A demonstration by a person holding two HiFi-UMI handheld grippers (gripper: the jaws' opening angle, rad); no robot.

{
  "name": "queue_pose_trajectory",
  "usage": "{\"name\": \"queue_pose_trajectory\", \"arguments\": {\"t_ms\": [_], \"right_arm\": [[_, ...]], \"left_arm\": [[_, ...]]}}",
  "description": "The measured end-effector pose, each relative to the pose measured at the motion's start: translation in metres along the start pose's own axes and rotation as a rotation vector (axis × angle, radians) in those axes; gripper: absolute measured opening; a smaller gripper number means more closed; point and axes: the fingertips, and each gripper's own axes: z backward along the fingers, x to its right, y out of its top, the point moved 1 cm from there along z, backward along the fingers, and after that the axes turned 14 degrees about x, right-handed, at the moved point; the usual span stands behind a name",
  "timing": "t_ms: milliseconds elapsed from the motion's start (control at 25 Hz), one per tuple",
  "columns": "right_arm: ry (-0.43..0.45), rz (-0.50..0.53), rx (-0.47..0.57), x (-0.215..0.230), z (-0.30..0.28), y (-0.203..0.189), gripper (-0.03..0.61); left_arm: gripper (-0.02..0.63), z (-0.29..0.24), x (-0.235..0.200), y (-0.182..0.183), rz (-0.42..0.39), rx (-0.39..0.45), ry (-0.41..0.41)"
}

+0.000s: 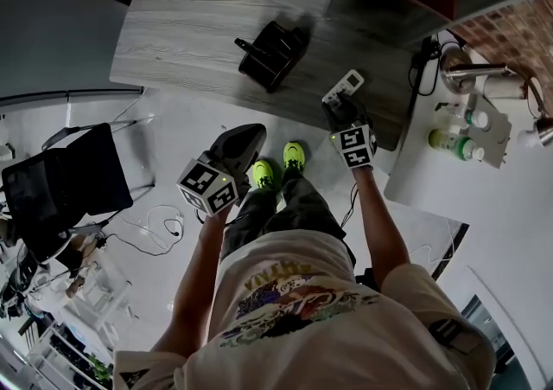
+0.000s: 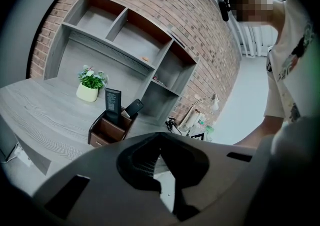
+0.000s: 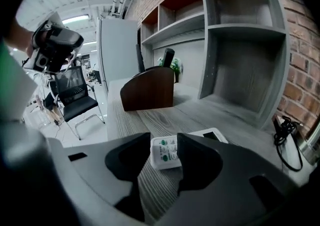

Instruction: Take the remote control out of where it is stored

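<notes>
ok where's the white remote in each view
head view: white remote on the desk, near its edge, just ahead of the right gripper.
left gripper view: cannot be made out.
right gripper view: white remote low centre, lying on the desk between the open jaws.
shared landmark: the brown holder on the same desk.

Desk [image 3: 165, 115]: grey wood grain, matt, as I see it under my right gripper. Remote [image 3: 167, 152]: white plastic, smooth, faintly glossy. Holder [image 3: 147, 88]: brown, smooth, satin; I cannot tell leather from wood. Shelf unit [image 3: 240, 69]: matt grey grain like the desk. Wall [image 2: 200, 24]: rough brick. Lamp [image 1: 475, 71]: polished metal, bright highlights.
</notes>
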Motion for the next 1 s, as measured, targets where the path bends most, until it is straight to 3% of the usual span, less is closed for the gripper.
{"name": "queue_pose_trajectory", "arguments": {"t_ms": [200,400,1000], "right_arm": [[0.003,-0.048,0.019,0.005,-0.001,0.010,0.149],[0.061,-0.047,0.028,-0.002,0.001,0.018,0.149],[0.167,-0.067,0.055,-0.031,0.027,0.062,0.114]], "left_arm": [[0.005,0.000,-0.001,-0.001,0.005,0.005,0.004],[0.004,-0.007,0.004,0.001,0.006,0.011,-0.009],[0.005,-0.026,0.035,0.021,-0.003,0.044,-0.104]]}}
